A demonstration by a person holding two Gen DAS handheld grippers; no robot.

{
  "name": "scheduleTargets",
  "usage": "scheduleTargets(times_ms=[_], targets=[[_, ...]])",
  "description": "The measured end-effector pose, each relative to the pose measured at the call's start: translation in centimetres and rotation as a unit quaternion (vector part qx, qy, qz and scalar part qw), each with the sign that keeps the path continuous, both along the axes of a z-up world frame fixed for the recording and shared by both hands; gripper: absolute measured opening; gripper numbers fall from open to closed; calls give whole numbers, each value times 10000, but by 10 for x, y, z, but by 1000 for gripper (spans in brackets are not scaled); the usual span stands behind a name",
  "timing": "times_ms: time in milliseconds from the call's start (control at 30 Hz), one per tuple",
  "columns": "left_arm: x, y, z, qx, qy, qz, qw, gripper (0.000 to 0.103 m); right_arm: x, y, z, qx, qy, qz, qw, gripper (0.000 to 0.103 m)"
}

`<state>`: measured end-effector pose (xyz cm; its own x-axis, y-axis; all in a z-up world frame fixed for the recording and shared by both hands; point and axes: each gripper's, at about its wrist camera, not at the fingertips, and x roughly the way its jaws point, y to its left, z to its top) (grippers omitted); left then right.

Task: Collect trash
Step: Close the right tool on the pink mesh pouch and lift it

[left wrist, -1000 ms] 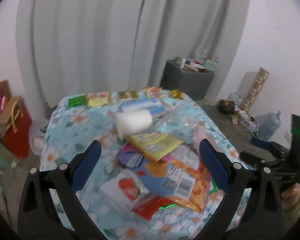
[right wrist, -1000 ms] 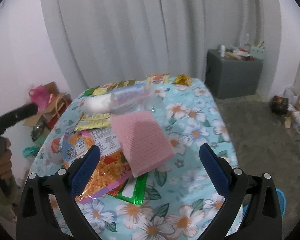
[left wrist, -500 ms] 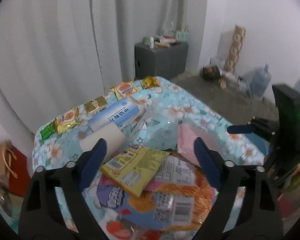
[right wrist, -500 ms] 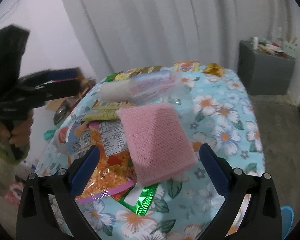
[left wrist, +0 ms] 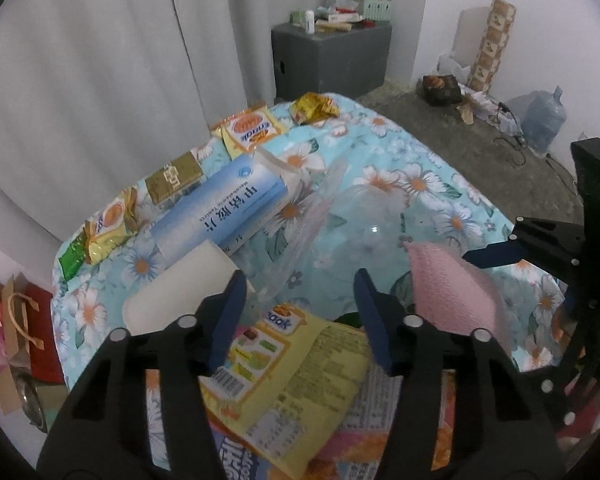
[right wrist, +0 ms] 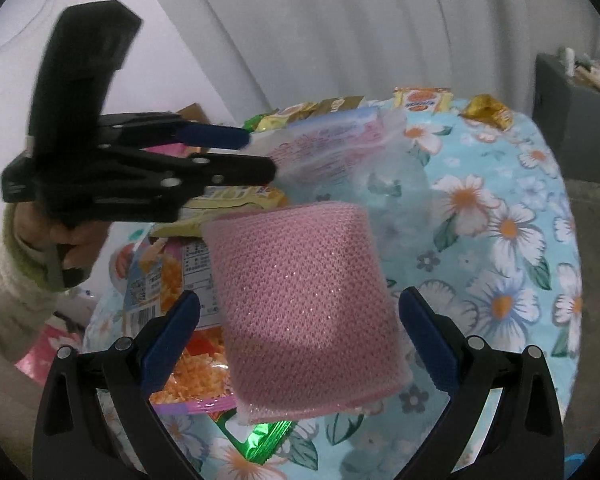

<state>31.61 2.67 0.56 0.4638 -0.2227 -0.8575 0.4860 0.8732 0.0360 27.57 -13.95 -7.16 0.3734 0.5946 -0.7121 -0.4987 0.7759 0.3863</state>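
A heap of wrappers lies on the floral tablecloth (left wrist: 440,176). My left gripper (left wrist: 300,304) hovers over the heap. Its jaws are closing, with the rim of a clear plastic bag (left wrist: 364,216) and the top of a yellow snack packet (left wrist: 300,368) between them, and the pads stand apart from both. In the right wrist view the left gripper (right wrist: 260,156) reaches the clear plastic bag (right wrist: 332,148) from the left. My right gripper (right wrist: 300,320) is open and straddles a pink foam mesh sleeve (right wrist: 300,292) without touching it. The right gripper's blue fingertip (left wrist: 496,254) shows in the left wrist view, beside the pink mesh sleeve (left wrist: 452,292).
A white roll (left wrist: 180,288) and a blue-white box (left wrist: 224,208) lie left of the bag. Several snack packets (left wrist: 252,128) line the far edge. An orange noodle packet (right wrist: 188,364) and green foil (right wrist: 264,440) lie under the mesh. A grey cabinet (left wrist: 332,56) stands behind.
Both grippers have come down closer to the heap. The left jaws have narrowed and its view has rolled. The left gripper has entered the right wrist view.
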Motion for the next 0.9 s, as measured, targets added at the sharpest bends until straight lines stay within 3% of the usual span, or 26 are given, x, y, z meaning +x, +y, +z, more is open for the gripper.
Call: scheduleTargets(times_ms=[133,300,400,500,900], targets=[[10,-1,-8,16,148,47,9999,32,5,2,-7,-73,35,74,9999,97],[13,-3,-11,-35,190,92,9998,13,3,8,-10,-259,8,132,9996,84],[14,-1,-8,-114,138,154,9997,4,3,7,-10,-296,-25,95,9995,82],[14,1,-4,-189,95,196,9996,0,-2,6,-5,-280,-98,53,9995,81],[-7,14,41,-696,-446,290,9962,0,-21,-7,28,-106,-437,-326,9985,80]])
